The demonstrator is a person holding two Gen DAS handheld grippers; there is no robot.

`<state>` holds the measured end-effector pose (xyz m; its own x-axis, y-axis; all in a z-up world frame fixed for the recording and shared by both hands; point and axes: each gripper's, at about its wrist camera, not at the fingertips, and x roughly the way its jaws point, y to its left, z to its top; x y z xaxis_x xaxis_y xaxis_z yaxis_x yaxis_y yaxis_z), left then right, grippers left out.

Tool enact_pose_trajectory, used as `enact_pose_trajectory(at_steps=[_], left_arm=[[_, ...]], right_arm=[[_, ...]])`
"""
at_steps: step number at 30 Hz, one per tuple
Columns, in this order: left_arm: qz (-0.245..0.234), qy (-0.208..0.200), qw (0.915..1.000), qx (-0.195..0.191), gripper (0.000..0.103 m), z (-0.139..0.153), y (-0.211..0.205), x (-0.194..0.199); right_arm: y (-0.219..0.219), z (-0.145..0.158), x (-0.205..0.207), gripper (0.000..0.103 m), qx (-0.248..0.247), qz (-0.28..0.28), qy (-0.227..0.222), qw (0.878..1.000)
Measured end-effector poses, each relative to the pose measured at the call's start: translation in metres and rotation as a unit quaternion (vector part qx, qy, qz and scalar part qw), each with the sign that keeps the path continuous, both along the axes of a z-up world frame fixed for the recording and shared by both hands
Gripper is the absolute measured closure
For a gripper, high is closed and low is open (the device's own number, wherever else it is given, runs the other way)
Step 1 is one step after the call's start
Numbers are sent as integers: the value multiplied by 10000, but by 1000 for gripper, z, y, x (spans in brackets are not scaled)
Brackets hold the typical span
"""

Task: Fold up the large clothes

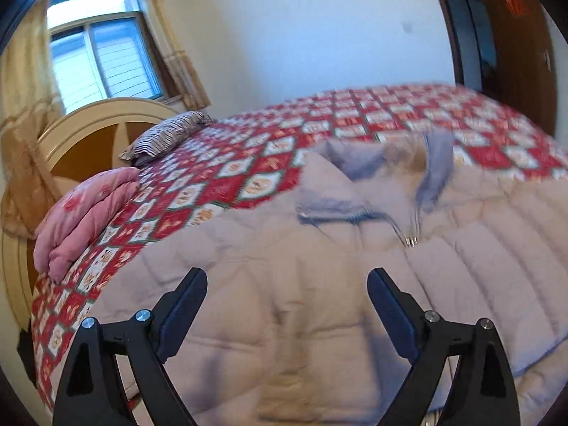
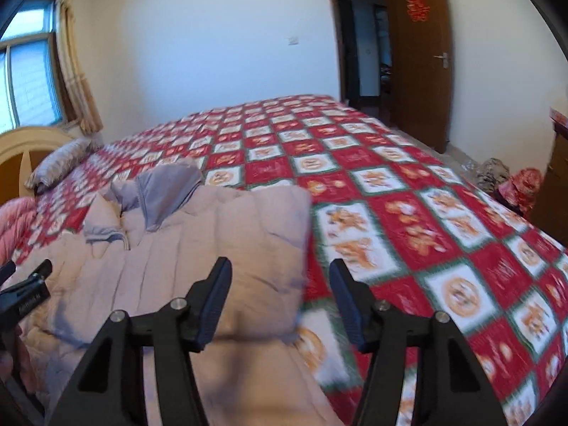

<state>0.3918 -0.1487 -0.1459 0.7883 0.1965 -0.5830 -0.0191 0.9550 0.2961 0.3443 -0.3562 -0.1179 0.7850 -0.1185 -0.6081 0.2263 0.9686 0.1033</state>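
A big puffy pale pink quilted coat (image 1: 319,301) with a grey-blue collar (image 1: 435,163) and a silver zip pull (image 1: 411,240) lies spread flat on a bed covered with a red and white checked bedspread (image 1: 284,142). The left gripper (image 1: 287,284) hangs just above the coat, near the edge of the bed closest to the camera, and its two black fingers (image 1: 184,305) stand wide apart with nothing between them, only the soft coat below. The collar and zip lie farther up the bed, past the fingertips and a little to the right. The right gripper (image 2: 280,277) floats over the right edge of the coat (image 2: 220,241), so one finger is over the pink cloth and the other is over the bedspread (image 2: 426,213). Its fingers are partly apart and they do not pinch anything; the coat's folded edge sits between and below them. In the right wrist view the tip of the left gripper (image 2: 25,277) peeks in at the far left, over the coat. A folded pink blanket (image 1: 85,216) and a striped pillow (image 1: 167,135) rest by the cream and brown headboard (image 1: 88,131), well away from both grippers. A brown wooden door (image 2: 419,56) stands open behind the bed
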Motion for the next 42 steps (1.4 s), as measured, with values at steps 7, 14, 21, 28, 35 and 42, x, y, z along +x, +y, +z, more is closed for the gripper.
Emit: enact_pose_trajectory(at_steps=[7, 14, 21, 28, 35, 42], left_arm=[[28, 565, 9984, 14, 9, -53, 1, 20], [9, 671, 9976, -182, 6, -58, 6, 25], [14, 705, 9974, -159, 5, -61, 1, 25], [15, 715, 9973, -162, 4, -62, 2, 25], [16, 727, 9972, -163, 4, -63, 2, 26], [17, 731, 9972, -166, 4, -63, 2, 26]], right_arm=[[20, -58, 35, 47, -209, 454, 754, 9959], [16, -73, 34, 46, -120, 433, 835, 9955], [17, -79, 44, 40, -239, 311, 1050, 9937], [21, -81, 45, 40, -393, 264, 1108, 9927], [24, -82, 47, 39, -507, 232, 1162, 9917], [24, -82, 47, 39, -512, 228, 1166, 9916]])
